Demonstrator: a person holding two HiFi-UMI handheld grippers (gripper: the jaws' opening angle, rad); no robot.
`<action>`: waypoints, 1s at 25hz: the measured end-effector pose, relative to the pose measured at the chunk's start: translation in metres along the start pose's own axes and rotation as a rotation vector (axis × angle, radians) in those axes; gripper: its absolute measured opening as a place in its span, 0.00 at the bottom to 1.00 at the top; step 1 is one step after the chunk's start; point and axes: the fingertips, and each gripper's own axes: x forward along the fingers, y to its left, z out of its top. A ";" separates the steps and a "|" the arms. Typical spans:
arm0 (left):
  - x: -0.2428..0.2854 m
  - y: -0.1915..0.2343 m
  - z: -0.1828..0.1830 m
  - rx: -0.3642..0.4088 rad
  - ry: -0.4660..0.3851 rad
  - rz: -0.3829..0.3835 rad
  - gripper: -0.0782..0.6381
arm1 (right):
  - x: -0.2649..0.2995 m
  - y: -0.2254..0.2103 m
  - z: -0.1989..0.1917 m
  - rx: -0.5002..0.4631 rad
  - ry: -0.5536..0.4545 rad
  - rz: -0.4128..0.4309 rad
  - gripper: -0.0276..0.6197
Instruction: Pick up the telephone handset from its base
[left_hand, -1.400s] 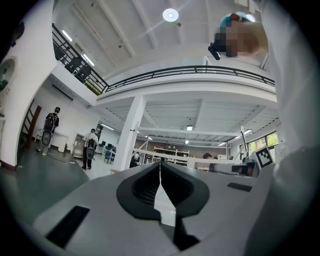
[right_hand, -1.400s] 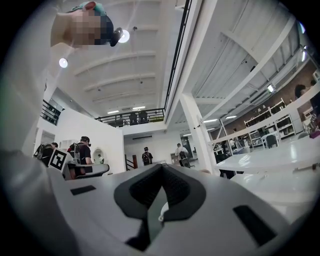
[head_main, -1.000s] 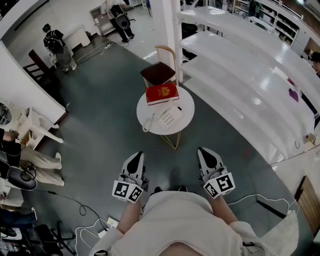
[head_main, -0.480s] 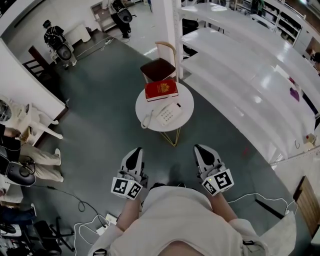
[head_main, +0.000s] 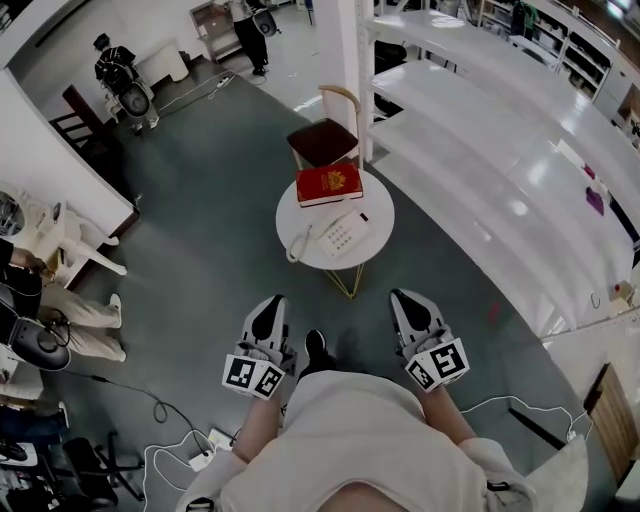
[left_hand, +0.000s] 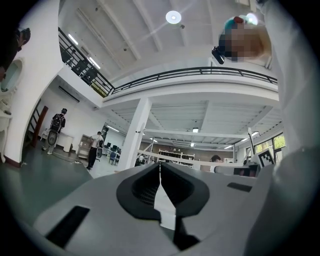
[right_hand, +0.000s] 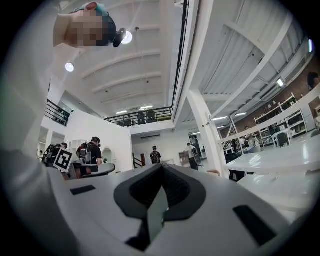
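A white telephone (head_main: 343, 236) sits on a small round white table (head_main: 377, 222) ahead of me. Its handset (head_main: 299, 244) lies along the base's left side, with the cord curling at the table's edge. Behind the phone lies a red book (head_main: 328, 185). My left gripper (head_main: 271, 304) and right gripper (head_main: 404, 298) are held low over the dark floor, well short of the table, both pointing toward it. Both are shut and empty. In the left gripper view the left gripper (left_hand: 160, 165) shows only the hall beyond its tip, as does the right gripper (right_hand: 162, 167) in its own view.
A wooden chair (head_main: 322, 140) stands just behind the table, by a white column (head_main: 340, 40). Long white shelves (head_main: 500, 150) run along the right. People and a white chair (head_main: 80, 262) are at the left, and cables (head_main: 150, 410) trail on the floor. A dark shoe (head_main: 316, 346) shows between the grippers.
The table sits slightly further right in the head view, and a dark shoe has come forward between the grippers. Both grippers keep their places and stay shut.
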 end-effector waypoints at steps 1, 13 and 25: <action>0.002 0.004 0.000 0.000 -0.001 0.002 0.14 | 0.005 -0.001 0.000 -0.003 0.001 0.002 0.06; 0.073 0.095 -0.009 -0.028 0.019 -0.016 0.14 | 0.106 -0.034 -0.015 -0.029 0.034 -0.027 0.06; 0.194 0.219 0.018 0.009 0.063 -0.140 0.14 | 0.253 -0.085 -0.005 -0.046 0.018 -0.157 0.06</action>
